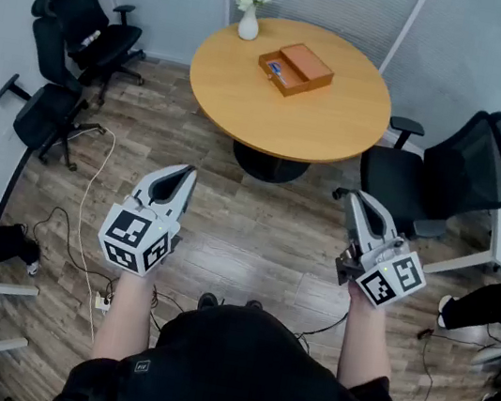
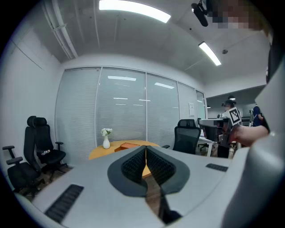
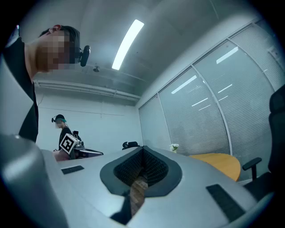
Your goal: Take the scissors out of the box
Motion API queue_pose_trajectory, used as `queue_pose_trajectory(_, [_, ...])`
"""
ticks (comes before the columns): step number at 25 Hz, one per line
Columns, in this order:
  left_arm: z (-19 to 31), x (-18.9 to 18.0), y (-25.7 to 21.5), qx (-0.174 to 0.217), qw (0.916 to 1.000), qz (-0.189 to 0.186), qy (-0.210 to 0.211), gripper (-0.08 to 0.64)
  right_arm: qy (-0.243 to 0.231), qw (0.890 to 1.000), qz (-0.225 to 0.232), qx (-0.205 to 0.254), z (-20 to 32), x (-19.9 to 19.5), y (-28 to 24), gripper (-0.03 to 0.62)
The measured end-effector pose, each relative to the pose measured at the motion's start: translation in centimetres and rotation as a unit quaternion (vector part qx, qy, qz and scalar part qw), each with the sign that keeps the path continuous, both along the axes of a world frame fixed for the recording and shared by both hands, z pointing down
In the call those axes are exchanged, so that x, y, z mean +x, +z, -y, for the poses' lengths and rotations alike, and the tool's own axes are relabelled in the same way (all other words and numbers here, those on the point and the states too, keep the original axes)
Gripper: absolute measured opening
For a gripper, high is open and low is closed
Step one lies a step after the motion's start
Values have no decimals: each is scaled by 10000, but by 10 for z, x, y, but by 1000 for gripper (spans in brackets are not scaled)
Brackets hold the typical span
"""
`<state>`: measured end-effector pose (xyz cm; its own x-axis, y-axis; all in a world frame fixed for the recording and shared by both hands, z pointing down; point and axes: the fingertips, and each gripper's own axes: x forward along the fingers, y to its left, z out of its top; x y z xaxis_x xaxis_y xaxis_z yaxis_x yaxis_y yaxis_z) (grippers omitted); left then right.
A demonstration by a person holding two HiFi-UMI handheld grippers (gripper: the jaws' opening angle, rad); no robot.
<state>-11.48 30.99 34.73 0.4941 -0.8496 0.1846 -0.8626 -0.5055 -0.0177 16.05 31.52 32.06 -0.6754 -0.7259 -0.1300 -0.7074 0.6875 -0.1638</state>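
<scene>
Scissors [image 1: 274,68]: a small blue speck in one half of the box, too small to tell its shape.
Box [image 1: 295,69]: orange-brown wood, rectangular, lying open in two flat halves on the table's far part, at 12 o'clock from the person.
Table [image 1: 321,121]: round, smooth light-wood top on a dark base.
Vase [image 1: 249,23]: white, narrow-necked, with white flowers, at 10 o'clock from the box near the rim.
Left gripper [image 1: 182,174]: grey shell, ribbed black pads pressed together with nothing between them, at 7 o'clock from the table over the plank floor [image 1: 253,243].
Right gripper [image 1: 354,198]: same build, jaws likewise closed and empty, at 5 o'clock from the table.
Left gripper view: shows the box's edge [image 2: 129,145] beside the vase [image 2: 106,141].
Right gripper view: shows only the table's rim [image 3: 220,162] and flowers [image 3: 173,147], not the box.
Chairs [image 1: 80,23]: black mesh, at 9 and 3 o'clock.
</scene>
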Motion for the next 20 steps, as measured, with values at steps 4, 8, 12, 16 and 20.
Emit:
queue_pose_trajectory(4, [0,3,4,-18,10000,-18,48,15,12,10000,56,7,-2,-3,2,35])
queue_pose_trajectory(8, [-2,8,6,-36,9999,-24,105,15,-1,10000,38,-57,-6,-4,7,35])
queue_pose_trajectory(12, [-3,12,7,-58,9999,-21,132,15,86,9999,58,-76,-9,5,9,35])
queue_pose_trajectory(16, [-7,19,9,-78,9998,16,160,15,345,9989,319,16,-8,44,-3,35])
queue_pose_trajectory(20, [-9,30,9,-83,9998,58,172,15,162,9988,432,148,-21,65,-13,35])
